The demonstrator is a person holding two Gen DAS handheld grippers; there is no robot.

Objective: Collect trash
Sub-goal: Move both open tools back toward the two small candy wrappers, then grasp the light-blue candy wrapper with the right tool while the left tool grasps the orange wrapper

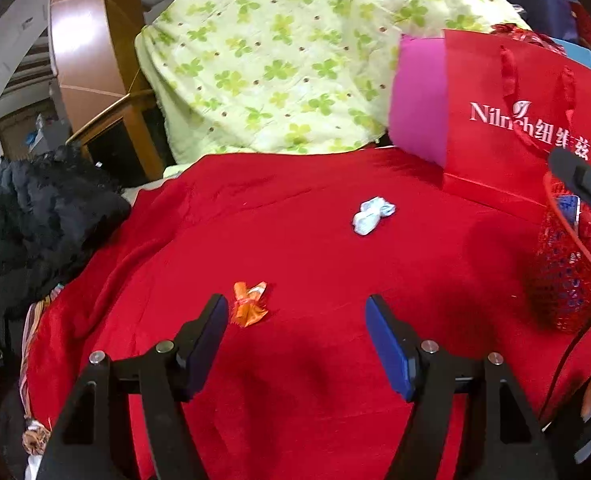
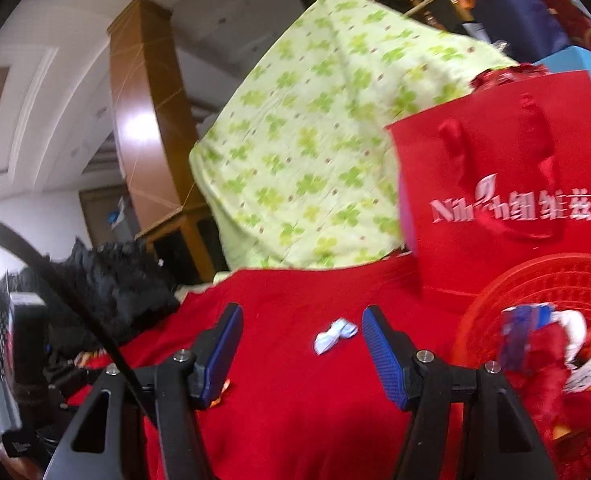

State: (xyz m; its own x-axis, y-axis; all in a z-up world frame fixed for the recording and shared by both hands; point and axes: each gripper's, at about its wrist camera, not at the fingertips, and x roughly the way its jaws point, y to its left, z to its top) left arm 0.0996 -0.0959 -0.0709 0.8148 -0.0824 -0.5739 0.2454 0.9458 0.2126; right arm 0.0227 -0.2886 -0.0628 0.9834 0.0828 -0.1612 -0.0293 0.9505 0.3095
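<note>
An orange candy wrapper [image 1: 249, 304] lies on the red cloth [image 1: 295, 248], just ahead of my left gripper's left fingertip. A white-blue crumpled wrapper [image 1: 372, 215] lies farther on; it also shows in the right wrist view [image 2: 334, 335]. My left gripper [image 1: 296, 312] is open and empty above the cloth. My right gripper [image 2: 301, 322] is open and empty, with the white-blue wrapper between and beyond its fingertips. A red mesh basket [image 1: 567, 276] at the right holds several wrappers; it also shows in the right wrist view [image 2: 495, 300].
A red paper gift bag [image 1: 523, 120] stands behind the basket. A green clover-print quilt [image 1: 279, 52] is piled at the back. Black fabric [image 1: 43, 216] lies at the left edge. A wooden pillar [image 1: 91, 48] stands beyond.
</note>
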